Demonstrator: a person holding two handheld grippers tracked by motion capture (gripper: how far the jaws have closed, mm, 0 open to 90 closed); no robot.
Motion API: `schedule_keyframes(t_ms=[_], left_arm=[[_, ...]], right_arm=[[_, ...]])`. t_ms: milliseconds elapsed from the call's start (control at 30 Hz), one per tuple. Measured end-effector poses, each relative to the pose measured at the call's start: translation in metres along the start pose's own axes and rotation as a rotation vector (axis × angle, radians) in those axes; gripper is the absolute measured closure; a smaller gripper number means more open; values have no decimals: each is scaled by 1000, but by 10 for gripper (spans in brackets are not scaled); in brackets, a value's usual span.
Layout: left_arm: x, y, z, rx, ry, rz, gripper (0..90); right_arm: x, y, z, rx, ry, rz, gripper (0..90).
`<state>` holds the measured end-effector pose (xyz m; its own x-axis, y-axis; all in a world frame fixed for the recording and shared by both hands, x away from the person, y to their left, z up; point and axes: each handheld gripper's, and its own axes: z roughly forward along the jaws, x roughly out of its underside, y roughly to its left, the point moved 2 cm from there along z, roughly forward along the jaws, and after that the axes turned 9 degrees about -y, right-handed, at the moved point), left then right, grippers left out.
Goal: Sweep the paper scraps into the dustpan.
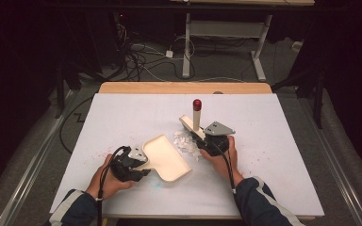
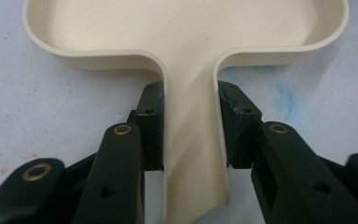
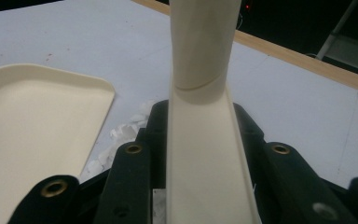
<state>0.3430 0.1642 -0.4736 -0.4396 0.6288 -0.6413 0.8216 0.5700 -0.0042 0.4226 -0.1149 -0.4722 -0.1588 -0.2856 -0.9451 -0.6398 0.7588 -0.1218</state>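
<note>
Cream dustpan [image 1: 167, 157] lies flat on the table [image 1: 273, 141], left gripper [image 2: 189, 121] pinching its handle. Right gripper [image 3: 200, 140] clamps the brush [image 1: 194, 123] just behind the paper scraps [image 1: 185, 142]. Sweep step underway; next, drag scraps over the dustpan lip.

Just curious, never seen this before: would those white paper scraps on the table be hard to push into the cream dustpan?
Probably easy but fussy. The paper scraps look thin and crumpled, so likely very light and apt to scatter. The dustpan looks like stiff moulded plastic, clamped by its handle, so it should hold steady.
</note>
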Motion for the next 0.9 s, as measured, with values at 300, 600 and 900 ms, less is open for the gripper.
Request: schedule_keyframes(t_ms=[300, 600, 900], left_arm=[[-5, 0, 8, 6, -4, -23, 636], [-12, -2, 16, 7, -4, -25, 636], [-15, -4, 17, 4, -4, -30, 636]], right_arm=[[0, 15, -1, -44, -22, -8, 670], [0, 41, -5, -134, -46, -26, 670], [-7, 69, -10, -225, -59, -56, 671]])
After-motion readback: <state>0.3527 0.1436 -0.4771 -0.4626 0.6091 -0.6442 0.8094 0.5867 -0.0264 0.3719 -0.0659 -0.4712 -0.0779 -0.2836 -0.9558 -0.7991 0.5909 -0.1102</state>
